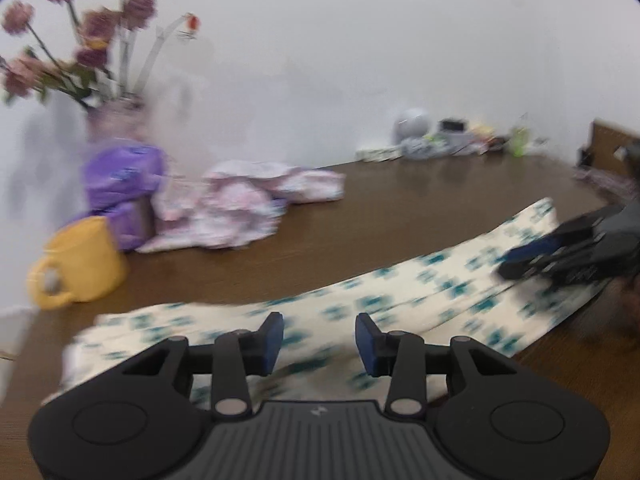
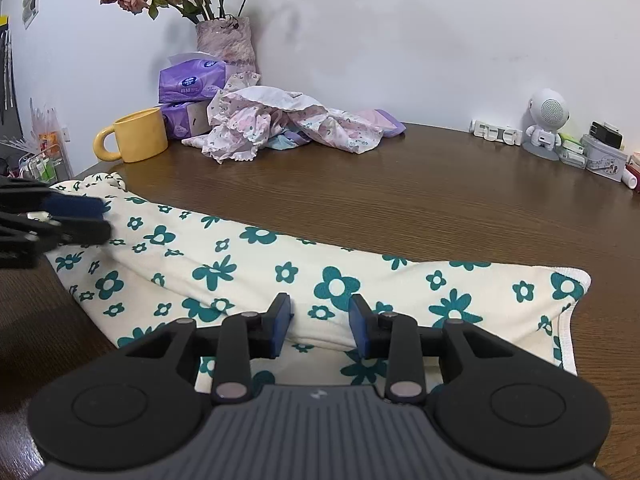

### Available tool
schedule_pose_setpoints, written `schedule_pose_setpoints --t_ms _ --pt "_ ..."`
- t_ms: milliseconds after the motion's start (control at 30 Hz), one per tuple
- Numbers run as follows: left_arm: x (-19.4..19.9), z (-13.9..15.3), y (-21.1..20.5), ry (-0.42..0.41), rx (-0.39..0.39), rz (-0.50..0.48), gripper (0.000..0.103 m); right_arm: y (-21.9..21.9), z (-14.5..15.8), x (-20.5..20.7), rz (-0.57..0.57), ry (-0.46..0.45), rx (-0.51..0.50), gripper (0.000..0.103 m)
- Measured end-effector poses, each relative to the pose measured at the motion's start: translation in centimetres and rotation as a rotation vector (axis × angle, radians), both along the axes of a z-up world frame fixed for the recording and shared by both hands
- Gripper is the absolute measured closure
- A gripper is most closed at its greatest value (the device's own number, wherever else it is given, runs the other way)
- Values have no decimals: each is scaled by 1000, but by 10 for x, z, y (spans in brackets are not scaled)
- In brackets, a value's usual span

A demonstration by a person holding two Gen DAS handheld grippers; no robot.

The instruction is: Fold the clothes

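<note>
Cloth: cream, teal flower print. Crumpled garment: white and pink, small floral print. Mug: yellow. Tissue packs: purple. Table: dark brown wood grain.

Even, soft indoor light; faint shadows on the wall. Left wrist view motion-blurred throughout; right wrist view sharp. Fisheye bending and dark corners in both.

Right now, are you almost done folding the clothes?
Not yet. The flowery cloth already lies folded into a long strip on the table. In hand: the left hand-held gripper and right hand-held gripper are both open over it, gripping nothing. Left to do: fold that strip shorter, then the crumpled pink clothes by the yellow mug.
</note>
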State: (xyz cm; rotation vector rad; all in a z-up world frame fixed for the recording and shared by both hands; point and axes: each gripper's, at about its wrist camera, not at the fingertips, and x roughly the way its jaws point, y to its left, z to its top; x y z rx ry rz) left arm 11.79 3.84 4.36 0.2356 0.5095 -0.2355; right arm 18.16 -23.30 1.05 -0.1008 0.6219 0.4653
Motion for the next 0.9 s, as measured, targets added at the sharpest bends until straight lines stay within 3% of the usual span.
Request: schedule_pose_setpoints --t_ms 67,233,367,467,533,667,800,867,900 --pt "-1 -2 9 -1 89 33 64 0 0 0 0 0 1 71" --pt "1 -9 23 20 255 -4 57 0 0 1 -5 0 -1 70" --pt "10 -15 23 17 289 1 56 0 0 1 -13 0 -1 70" --pt "16 -20 23 14 315 6 86 1 0 0 -16 -1 -3 70" --pt "21 -24 23 13 332 8 91 1 0 0 -18 -1 -3 70" --pt "24 -28 26 10 357 16 89 1 0 -1 -20 -2 -6 70" --pt "22 -24 39 14 324 42 87 0 0 -1 -20 -2 -6 70" --pt "20 -22 46 9 341 75 89 0 0 -1 -20 -2 -6 70" --pt "20 -22 51 5 361 99 95 1 0 -1 -21 -2 -7 70"
